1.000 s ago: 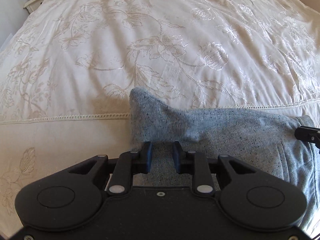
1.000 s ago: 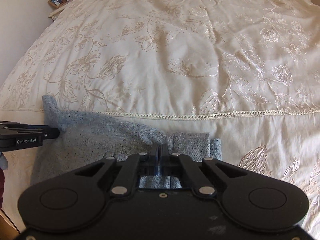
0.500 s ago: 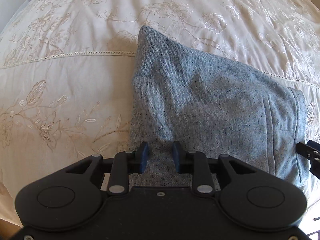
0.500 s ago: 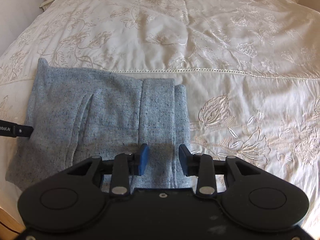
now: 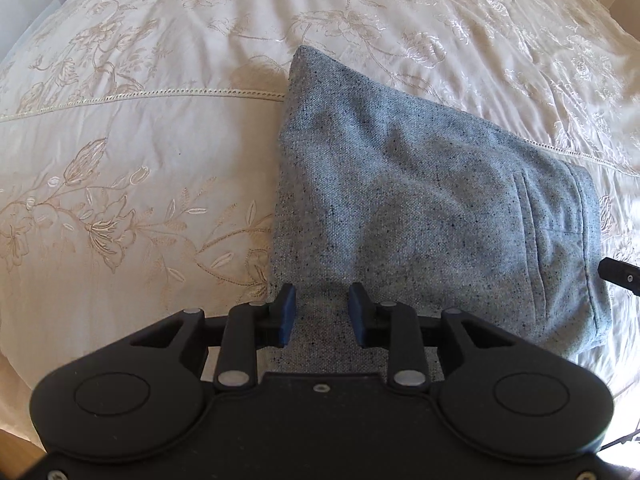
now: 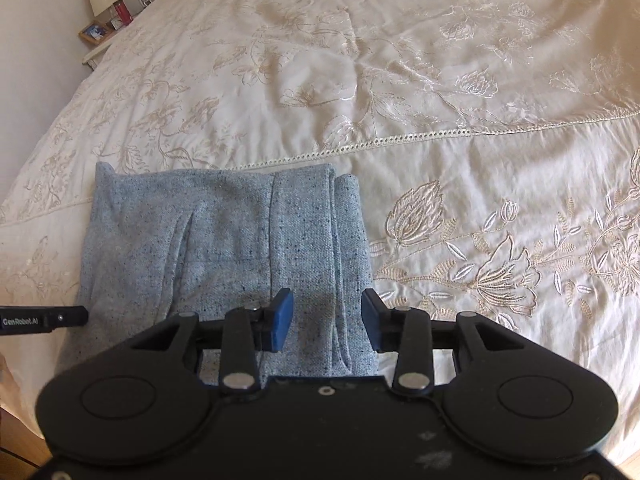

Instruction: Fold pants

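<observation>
The grey-blue flecked pants (image 5: 420, 200) lie folded in a flat rectangle on the cream embroidered bedspread (image 5: 140, 140), with the pocket and waistband on the right. My left gripper (image 5: 322, 312) hovers over the near left part of the fold. Its jaws are opening, and the cloth shows below the gap with no pad pressing on it. In the right wrist view the pants (image 6: 224, 248) lie left of centre. My right gripper (image 6: 326, 320) is over their near right edge, its jaws opening wide and holding nothing. Each view shows the other gripper's tip at its edge: the right gripper (image 5: 618, 274) and the left gripper (image 6: 44, 320).
A lace seam (image 6: 400, 142) crosses the bedspread behind the pants. A bedside table (image 6: 100, 46) with a lamp, a picture frame and a red object stands at the far left. The bed's near edge and a strip of wooden floor (image 5: 16, 446) show at the bottom left.
The right gripper's jaws went from shut on the fabric to wide apart and let the pants go. Both grippers drew back, so the whole folded pants now shows lying flat.
</observation>
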Motion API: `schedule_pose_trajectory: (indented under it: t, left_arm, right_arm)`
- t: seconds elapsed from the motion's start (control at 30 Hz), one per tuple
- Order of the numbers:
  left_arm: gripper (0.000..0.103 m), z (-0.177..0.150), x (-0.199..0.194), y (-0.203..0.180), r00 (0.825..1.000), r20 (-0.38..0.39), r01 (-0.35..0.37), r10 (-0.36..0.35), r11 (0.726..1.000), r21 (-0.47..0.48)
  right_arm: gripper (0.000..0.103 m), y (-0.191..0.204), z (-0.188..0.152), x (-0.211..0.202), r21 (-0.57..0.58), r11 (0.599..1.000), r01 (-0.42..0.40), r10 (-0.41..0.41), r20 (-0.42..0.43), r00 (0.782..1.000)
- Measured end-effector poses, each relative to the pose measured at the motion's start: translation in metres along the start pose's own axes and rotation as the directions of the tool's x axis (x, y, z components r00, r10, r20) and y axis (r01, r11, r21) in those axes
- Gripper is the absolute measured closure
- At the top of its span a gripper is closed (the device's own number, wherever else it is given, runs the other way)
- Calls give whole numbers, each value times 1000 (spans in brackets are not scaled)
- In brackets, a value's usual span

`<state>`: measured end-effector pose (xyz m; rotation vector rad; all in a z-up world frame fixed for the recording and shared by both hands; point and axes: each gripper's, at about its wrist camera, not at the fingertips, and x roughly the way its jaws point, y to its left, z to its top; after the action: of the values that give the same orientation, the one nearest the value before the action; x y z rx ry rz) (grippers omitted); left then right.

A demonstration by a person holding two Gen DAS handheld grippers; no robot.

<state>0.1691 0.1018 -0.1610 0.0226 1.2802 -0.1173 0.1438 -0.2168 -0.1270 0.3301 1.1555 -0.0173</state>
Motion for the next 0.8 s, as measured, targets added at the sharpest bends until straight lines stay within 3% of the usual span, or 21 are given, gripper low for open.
schedule_pose_trajectory:
  t: [0.07, 0.23, 0.4, 0.5, 0.67, 0.8]
  left_arm:
    - [62, 2, 5, 2, 1000, -7, 0, 0, 1000, -5]
    - [47, 8, 19, 0, 1000, -11, 2, -2, 1000, 20]
    - [32, 15, 32, 8, 999, -10, 35, -34, 998, 44]
    - [17, 17, 40, 19, 998, -11, 67, -67, 997, 25]
    - [7, 19, 54, 29, 987, -18, 157, -158, 987, -25]
    - [2, 21, 60, 28, 986, -21, 164, -166, 983, -80]
  right_arm:
    - [61, -5, 3, 11, 11, 1000, -14, 14, -29, 999]
    - [53, -18, 11, 35, 38, 999, -16, 18, -67, 998]
    - [47, -33, 19, 50, 73, 995, -68, 76, -103, 992]
    - [45, -41, 22, 58, 83, 991, -108, 118, -116, 986]
    - [42, -44, 24, 65, 88, 985, -151, 161, -130, 978]
    - [42, -54, 27, 68, 169, 970, -176, 201, -145, 969]
